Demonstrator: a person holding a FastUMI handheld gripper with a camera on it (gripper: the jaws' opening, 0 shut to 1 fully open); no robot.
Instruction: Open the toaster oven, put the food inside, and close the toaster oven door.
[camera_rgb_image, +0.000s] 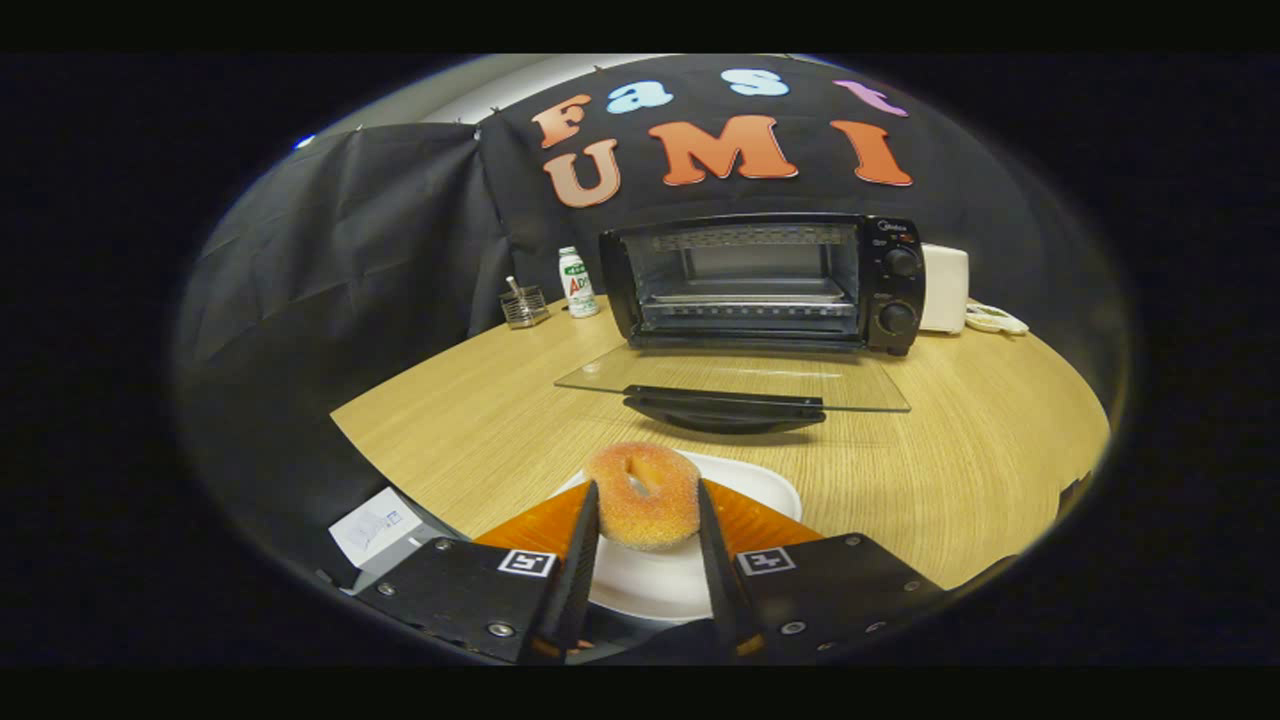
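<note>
While gripped: donut (645, 497) btwn hand-held gripper (648, 500) fingers.

Your claw (648, 515) has its two fingers pressed against either side of the sugar-dusted ring doughnut (645, 494), which sits over the round white plate (690, 575) at the near edge of the light wooden bench (480, 430). Beyond the plate, the black toaster oven (765, 282) stands at the back, its glass door (735, 380) lying open toward you. Left of the oven: a small white bottle (577, 283), then a wire holder (524, 306). Right of it: a white box-shaped appliance (945, 288).
</note>
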